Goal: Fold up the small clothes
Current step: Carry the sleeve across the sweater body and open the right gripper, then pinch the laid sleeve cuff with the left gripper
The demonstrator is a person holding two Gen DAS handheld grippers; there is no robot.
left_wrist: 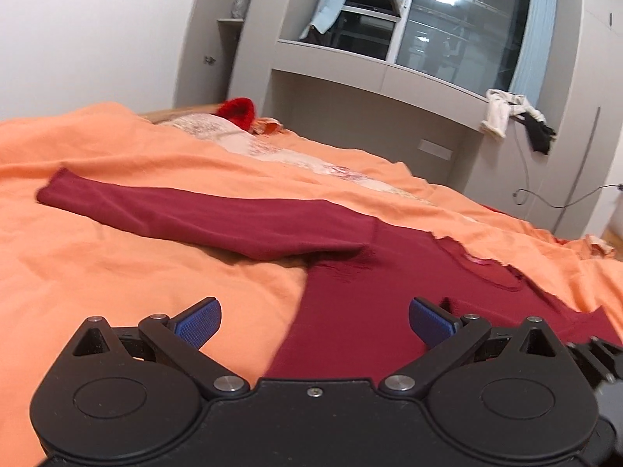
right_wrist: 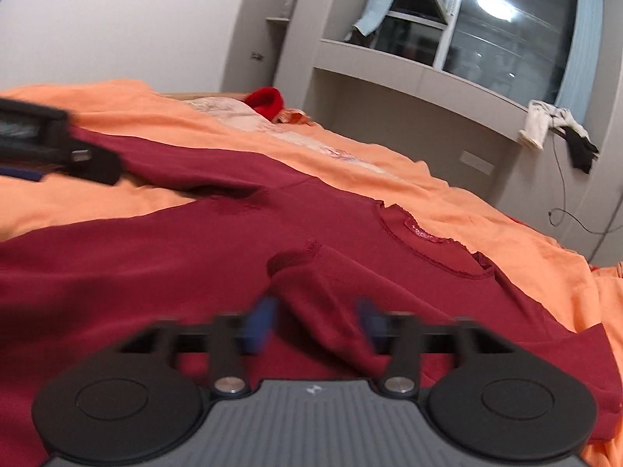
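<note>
We see a dark red long-sleeved top (right_wrist: 194, 257) spread flat on an orange bedcover (left_wrist: 117, 272), filling the lower and middle part of the right wrist view, its neckline toward the right of centre. In the left wrist view one sleeve (left_wrist: 194, 214) stretches straight out toward the left edge of the frame, lying flat on the cover. The other sleeve (right_wrist: 323, 299) is folded in over the chest, its cuff just above the frame's centre. The right gripper (right_wrist: 315, 327) stands with its jaws apart on either side of that folded sleeve; its blue pads are blurred, and we see them clear of the cloth, not pinching it. The left gripper (left_wrist: 314, 321) hangs over the top's left edge, jaws spread wide with nothing between them. A bright red item (left_wrist: 237, 111) lies at the bed's far end.
</note>
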